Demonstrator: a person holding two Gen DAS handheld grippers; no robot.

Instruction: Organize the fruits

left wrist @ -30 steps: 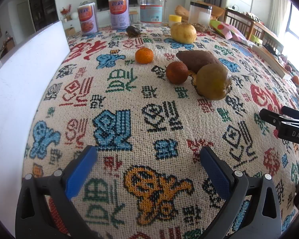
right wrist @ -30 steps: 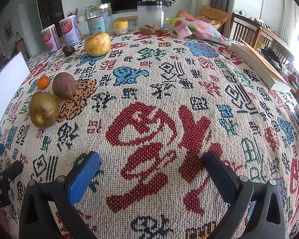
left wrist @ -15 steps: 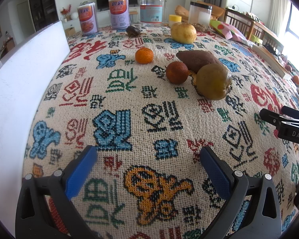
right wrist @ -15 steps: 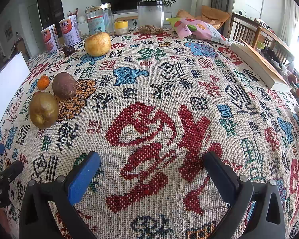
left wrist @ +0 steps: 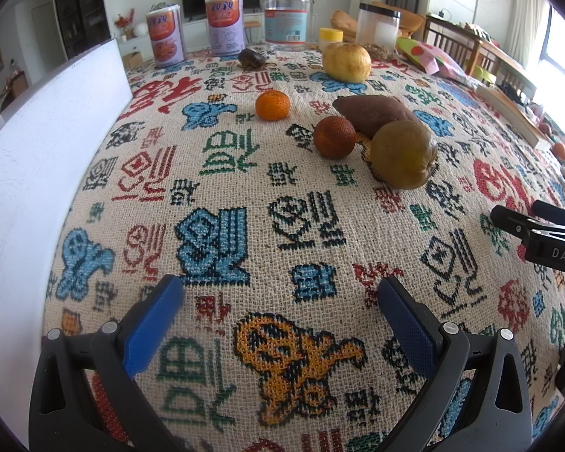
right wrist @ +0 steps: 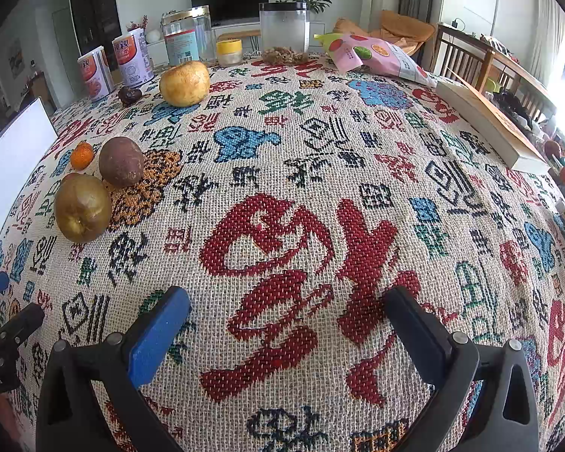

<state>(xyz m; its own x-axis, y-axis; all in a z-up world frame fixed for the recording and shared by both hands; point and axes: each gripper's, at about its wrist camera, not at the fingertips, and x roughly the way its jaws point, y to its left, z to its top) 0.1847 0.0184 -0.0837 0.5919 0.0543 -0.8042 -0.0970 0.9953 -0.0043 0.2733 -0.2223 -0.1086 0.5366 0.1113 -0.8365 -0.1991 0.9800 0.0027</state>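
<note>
On the patterned tablecloth (left wrist: 226,196) lie a brownish-green pear (left wrist: 403,154), a dark red round fruit (left wrist: 334,137), a sweet potato (left wrist: 373,113), a small orange (left wrist: 272,104) and a yellow pear (left wrist: 345,61). A dark shrivelled fruit (left wrist: 251,58) sits near the cans. My left gripper (left wrist: 278,320) hovers open over the near cloth, well short of the fruits. My right gripper (right wrist: 288,324) is open too, with the brownish-green pear (right wrist: 82,208), the sweet potato (right wrist: 121,167), the orange (right wrist: 81,155) and the yellow pear (right wrist: 184,83) far to its left.
A white board (left wrist: 37,158) stands along the left table edge. Cans (left wrist: 165,35), jars (left wrist: 288,20) and a small yellow cup (left wrist: 330,37) line the far edge. A snack bag (right wrist: 373,54) and a book (right wrist: 486,128) lie at the right. Chairs stand beyond.
</note>
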